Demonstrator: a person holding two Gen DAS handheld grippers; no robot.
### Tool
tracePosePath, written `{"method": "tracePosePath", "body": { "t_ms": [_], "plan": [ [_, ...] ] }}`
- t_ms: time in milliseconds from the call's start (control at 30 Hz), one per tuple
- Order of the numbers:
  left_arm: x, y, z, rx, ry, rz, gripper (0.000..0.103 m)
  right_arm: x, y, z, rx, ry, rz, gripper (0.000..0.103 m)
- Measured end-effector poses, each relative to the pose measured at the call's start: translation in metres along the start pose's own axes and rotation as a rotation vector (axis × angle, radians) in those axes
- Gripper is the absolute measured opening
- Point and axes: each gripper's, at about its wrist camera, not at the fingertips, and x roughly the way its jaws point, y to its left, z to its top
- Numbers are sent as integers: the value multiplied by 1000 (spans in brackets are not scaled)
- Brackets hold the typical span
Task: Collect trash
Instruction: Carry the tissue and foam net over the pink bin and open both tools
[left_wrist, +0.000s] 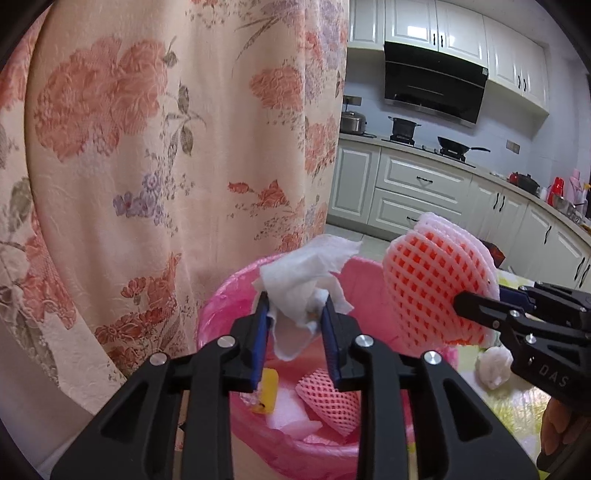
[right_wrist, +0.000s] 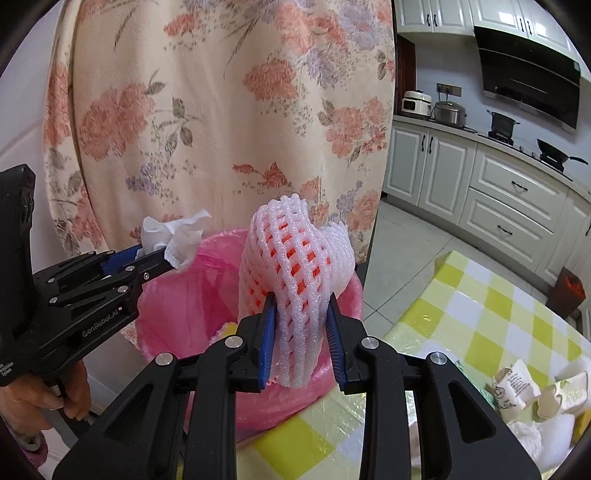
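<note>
Some trash already lies in the pink bin (left_wrist: 221, 295). The left hand-held gripper (left_wrist: 295, 314) grasps a tissue (left_wrist: 306, 269) above it; the right hand-held gripper (right_wrist: 301, 332) clenches a foam net (right_wrist: 295, 266). More scraps (right_wrist: 535, 391) wait at four o'clock on the worktop (right_wrist: 480, 314).

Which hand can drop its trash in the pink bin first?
Left, probably. The left gripper holds the crumpled white tissue right above the pink-lined bin; the right gripper's foam net hangs nearer the rim.
</note>
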Motion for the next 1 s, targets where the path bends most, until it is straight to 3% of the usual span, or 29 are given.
{"method": "tracePosePath", "body": {
  "t_ms": [133,200,267,333,533,700,767,867,1000],
  "plan": [
    [9,5,-6,-25,16,-10,27,6,-1,-4,12,8,10,29],
    [12,7,-8,-35,19,-1,43,10,0,-6,4,16,19,31],
    [10,8,-9,-44,5,15,56,11,0,-8,-6,22,9,49],
    [9,10,-8,-53,-1,15,56,7,-3,-10,-2,7,10,61],
    [-3,10,-7,-46,-20,33,66,-12,-12,-16,13,-36,24,63],
    [-24,-1,-11,-47,-51,51,93,-37,-19,-31,1,-69,5,63],
    [-31,-10,-13,-55,-62,56,98,-46,-23,-39,5,-78,-10,63],
    [-44,-30,-24,-59,-77,53,98,-61,-36,-58,46,-78,-24,70],
    [-52,-61,-38,-29,-81,42,98,-81,-60,-86,103,-76,-65,71]
  ]
}}
